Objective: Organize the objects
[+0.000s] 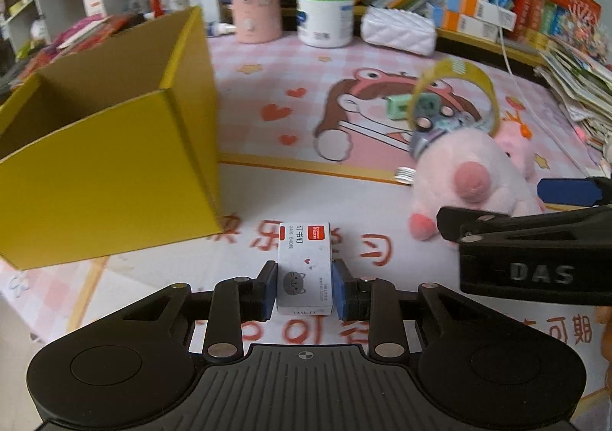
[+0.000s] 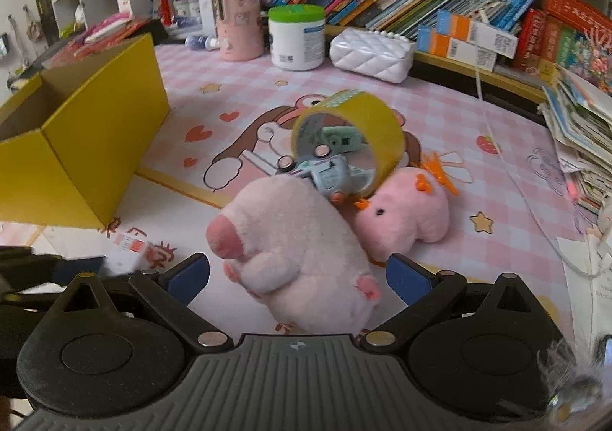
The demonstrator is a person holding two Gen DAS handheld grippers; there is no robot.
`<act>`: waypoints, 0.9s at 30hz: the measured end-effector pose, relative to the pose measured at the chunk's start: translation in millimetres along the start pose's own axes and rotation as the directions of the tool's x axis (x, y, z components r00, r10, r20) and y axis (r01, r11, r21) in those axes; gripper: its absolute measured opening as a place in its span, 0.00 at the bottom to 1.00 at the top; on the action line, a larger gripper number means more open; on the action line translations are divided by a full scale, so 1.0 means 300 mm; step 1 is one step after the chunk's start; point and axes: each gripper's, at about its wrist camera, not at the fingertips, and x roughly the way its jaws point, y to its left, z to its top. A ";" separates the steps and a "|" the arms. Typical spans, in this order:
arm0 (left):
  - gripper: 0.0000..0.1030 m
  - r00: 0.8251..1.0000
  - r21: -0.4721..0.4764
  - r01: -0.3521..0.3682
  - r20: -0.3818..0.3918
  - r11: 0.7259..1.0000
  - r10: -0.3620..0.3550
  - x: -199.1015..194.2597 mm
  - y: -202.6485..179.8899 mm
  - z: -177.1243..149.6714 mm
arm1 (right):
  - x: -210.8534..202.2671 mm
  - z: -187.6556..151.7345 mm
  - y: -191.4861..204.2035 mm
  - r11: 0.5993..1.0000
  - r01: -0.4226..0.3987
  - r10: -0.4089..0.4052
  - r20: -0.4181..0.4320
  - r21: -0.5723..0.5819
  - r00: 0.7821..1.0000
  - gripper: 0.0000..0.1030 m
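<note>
Cardboard staple box, light and stiff: we clamp the left tool on its long sides; the right tool gapes around the soft plush pig.

Soft, even indoor light, faint shadows, slight motion blur, strong fisheye bending at edges.

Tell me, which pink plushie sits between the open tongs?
The bigger, pale pink plush with the round snout. The smaller pink plush with orange bits lies beyond the right tongs, outside them.
</note>
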 end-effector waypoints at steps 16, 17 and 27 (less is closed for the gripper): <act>0.27 0.997 -0.075 -0.010 0.074 0.997 0.016 -0.120 0.073 -0.045 | -0.036 -0.013 0.056 0.998 0.055 -0.055 0.062 0.008 0.997 0.64; 0.27 0.997 -0.073 -0.007 0.079 0.997 0.013 -0.125 0.075 -0.047 | -0.053 -0.014 0.060 0.998 0.055 -0.056 0.074 0.016 0.996 0.63; 0.27 0.991 -0.048 0.038 0.127 0.998 -0.032 -0.201 0.140 -0.089 | -0.175 -0.048 0.161 0.994 0.080 -0.086 0.077 0.081 0.993 0.63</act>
